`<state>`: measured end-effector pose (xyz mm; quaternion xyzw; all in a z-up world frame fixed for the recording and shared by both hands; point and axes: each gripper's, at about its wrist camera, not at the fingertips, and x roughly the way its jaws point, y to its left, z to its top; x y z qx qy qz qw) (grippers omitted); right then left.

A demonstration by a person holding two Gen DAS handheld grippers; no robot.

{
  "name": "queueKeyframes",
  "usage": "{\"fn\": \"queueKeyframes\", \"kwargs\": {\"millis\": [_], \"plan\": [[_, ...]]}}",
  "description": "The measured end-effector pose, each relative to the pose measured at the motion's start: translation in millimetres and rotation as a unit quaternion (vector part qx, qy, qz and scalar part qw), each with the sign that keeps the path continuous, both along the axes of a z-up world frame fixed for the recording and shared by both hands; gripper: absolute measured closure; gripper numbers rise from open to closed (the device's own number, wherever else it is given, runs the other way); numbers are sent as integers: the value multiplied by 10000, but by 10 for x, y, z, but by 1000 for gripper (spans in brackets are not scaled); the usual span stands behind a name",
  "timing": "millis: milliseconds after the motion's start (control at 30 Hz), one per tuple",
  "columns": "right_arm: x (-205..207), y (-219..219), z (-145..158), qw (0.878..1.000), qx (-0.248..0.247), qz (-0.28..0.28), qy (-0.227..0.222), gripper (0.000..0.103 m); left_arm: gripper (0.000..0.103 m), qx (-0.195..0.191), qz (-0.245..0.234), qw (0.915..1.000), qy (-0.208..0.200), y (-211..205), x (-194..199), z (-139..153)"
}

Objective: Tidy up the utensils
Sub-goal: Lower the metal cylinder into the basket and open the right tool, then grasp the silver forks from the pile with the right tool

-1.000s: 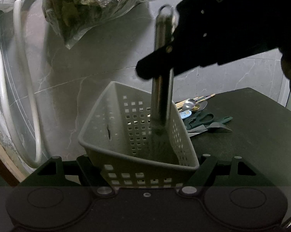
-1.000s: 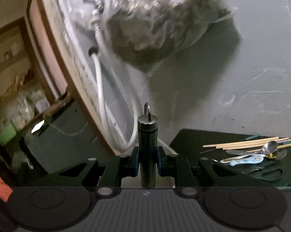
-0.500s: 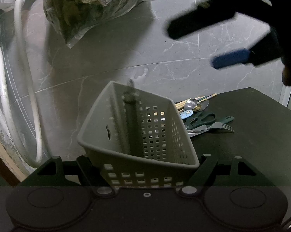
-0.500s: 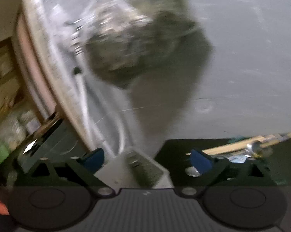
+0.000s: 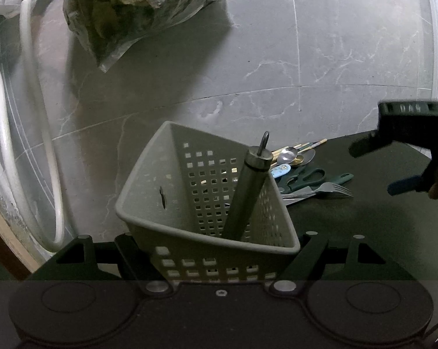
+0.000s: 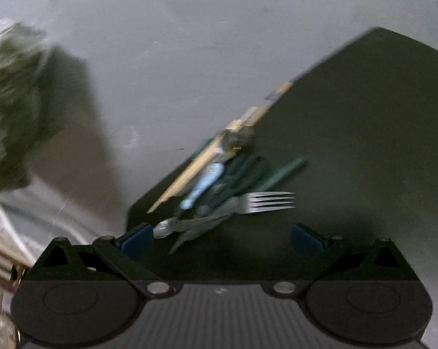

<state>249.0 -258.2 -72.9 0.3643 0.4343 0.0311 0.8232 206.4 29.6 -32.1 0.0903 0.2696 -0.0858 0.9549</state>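
Grey marble-look tile wall (image 5: 277,58) is filling the background, pale veins and thin grout lines running across it. A dark matte table (image 5: 364,218) is standing against it, catching dim, greenish light. White hoses (image 5: 30,116) are looping down the wall at left. A clear plastic bag (image 5: 137,5) of dark leafy material is hanging against the tiles, casting a broad shadow.

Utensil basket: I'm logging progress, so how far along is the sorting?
Done: one metal cylinder stands in the basket. In hand: left gripper grips the basket; right gripper is open, empty. Left: fork, spoons, scissors, chopsticks.
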Motion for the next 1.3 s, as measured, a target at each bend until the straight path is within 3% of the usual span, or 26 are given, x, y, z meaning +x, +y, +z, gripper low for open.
{"fn": "queueKeyframes", "kwargs": {"millis": [267,867,1000,1133,1300], "plan": [[-25,-164,-247,9993,60,-251,270,0,24,31,20,10000,19,-12,8,2],[170,-46,-337,9991,200,142,341,0,24,72,249,9996,54,-69,-8,9],[211,-66,-427,9952,920,47,338,0,24,80,286,9995,55,-85,-14,7],[259,-53,-604,9815,1837,-399,352,1,24,103,283,9995,65,-83,-15,12],[250,-96,-790,9662,2232,-1259,284,8,24,121,274,9995,77,-67,-17,17]]}}
